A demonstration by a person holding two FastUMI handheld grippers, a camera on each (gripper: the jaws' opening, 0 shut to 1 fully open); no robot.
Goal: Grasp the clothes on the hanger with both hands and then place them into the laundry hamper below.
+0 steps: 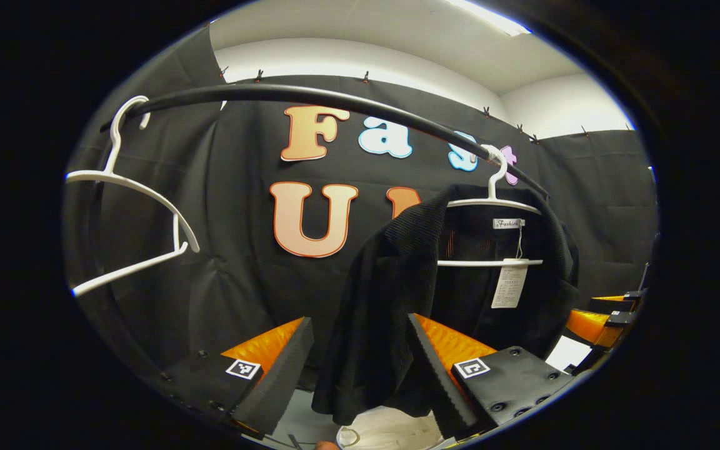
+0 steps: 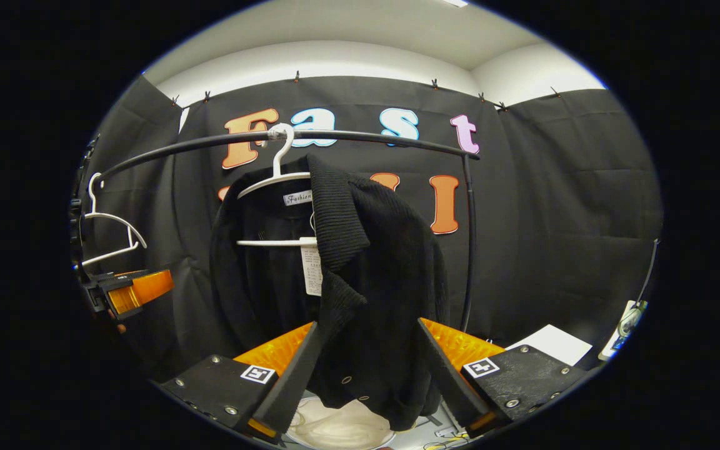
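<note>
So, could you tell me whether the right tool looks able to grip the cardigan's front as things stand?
Probably yes. The right tool is open, and the cardigan hangs between its fingers with nothing in front; whether the pads touch the cloth is unclear.

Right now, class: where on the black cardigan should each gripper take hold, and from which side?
Grip the black cardigan on its hanging front panels, one per gripper, coming head-on: the cloth drapes loose between open fingers below the white hanger, so pulling it off looks easy.
</note>
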